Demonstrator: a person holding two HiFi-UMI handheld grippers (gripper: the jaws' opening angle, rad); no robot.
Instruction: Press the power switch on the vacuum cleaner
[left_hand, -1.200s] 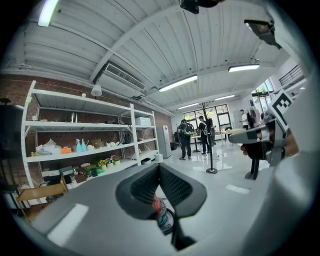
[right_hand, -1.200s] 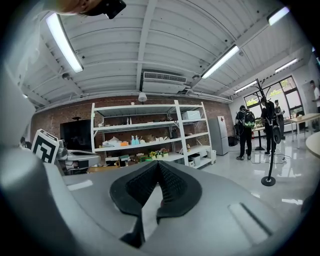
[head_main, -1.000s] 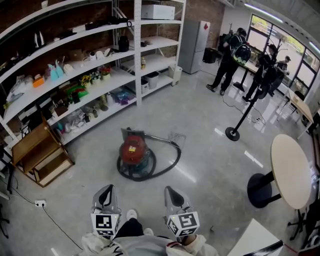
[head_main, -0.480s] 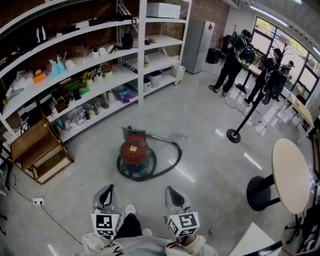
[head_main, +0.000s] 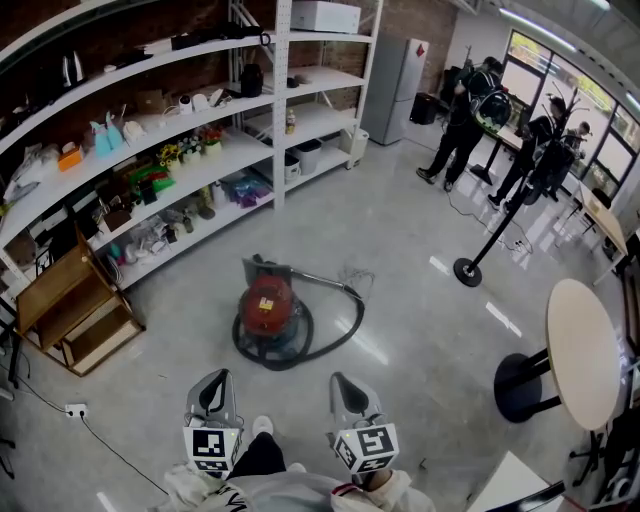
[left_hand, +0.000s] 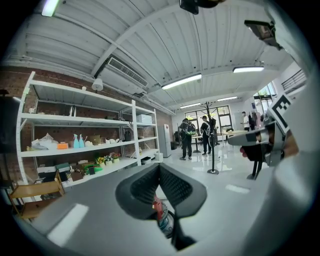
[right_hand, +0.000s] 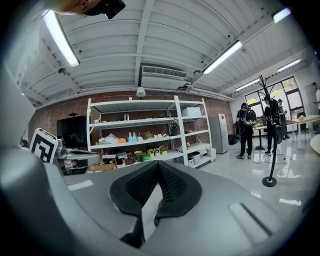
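The vacuum cleaner (head_main: 267, 306) is a red canister on a dark round base, standing on the grey floor a few steps ahead of me, with its black hose (head_main: 340, 318) looped round it. No switch can be made out at this distance. My left gripper (head_main: 212, 392) and right gripper (head_main: 347, 394) are held low in front of my body, side by side and well short of the vacuum. Both are shut with nothing between the jaws. In the left gripper view a sliver of the vacuum (left_hand: 161, 218) shows below the closed left gripper (left_hand: 159, 166). The right gripper (right_hand: 159, 164) points toward the shelves.
Long white shelving (head_main: 200, 165) full of small goods runs along the left. A wooden step unit (head_main: 75, 312) stands at its near end, with a socket strip (head_main: 74, 409) and cable on the floor. A round table (head_main: 582, 345), a coat stand (head_main: 467, 268) and several people (head_main: 462, 105) are at the right.
The head view has drifted slightly, so the shelves and vacuum sit a little differently in frame. Both grippers stay shut in the same place.
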